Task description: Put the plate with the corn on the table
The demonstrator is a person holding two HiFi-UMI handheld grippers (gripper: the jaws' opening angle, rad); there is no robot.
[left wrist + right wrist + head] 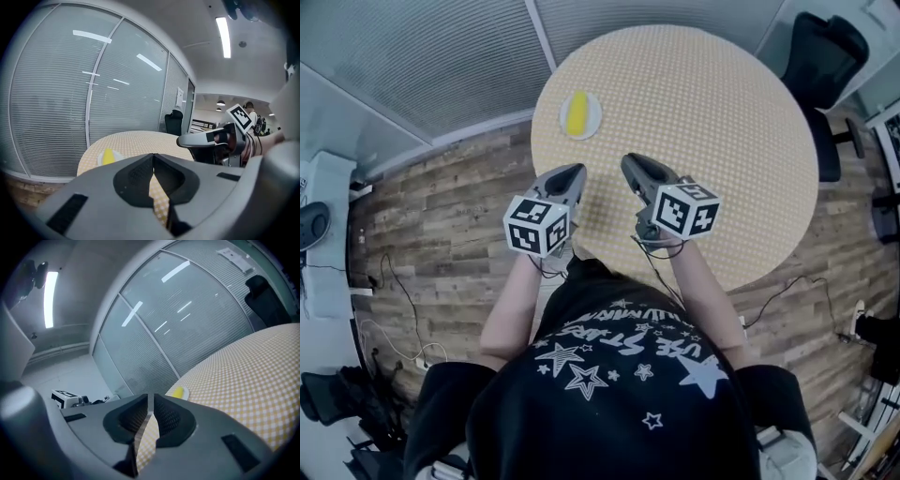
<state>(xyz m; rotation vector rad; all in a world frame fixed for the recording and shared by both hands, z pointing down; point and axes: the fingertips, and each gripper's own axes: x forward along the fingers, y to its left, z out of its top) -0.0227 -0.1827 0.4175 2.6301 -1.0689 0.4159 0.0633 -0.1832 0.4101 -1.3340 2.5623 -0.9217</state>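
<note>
A small white plate (580, 115) with a yellow corn cob (577, 112) lies on the round checkered table (712, 122), near its left edge. Both grippers hover over the table's near edge, short of the plate. My left gripper (575, 174) is shut with nothing between its jaws. My right gripper (630, 166) is shut too, and empty. In the left gripper view the plate and corn (108, 156) lie ahead to the left, and the right gripper (187, 139) shows at the right. The right gripper view has the corn (177, 392) just beyond my closed jaws.
Glass partition walls with blinds (441, 56) run behind the table. A black office chair (820, 66) stands at the table's far right. Cables (403, 309) trail over the wooden floor at the left, near white equipment (319, 225).
</note>
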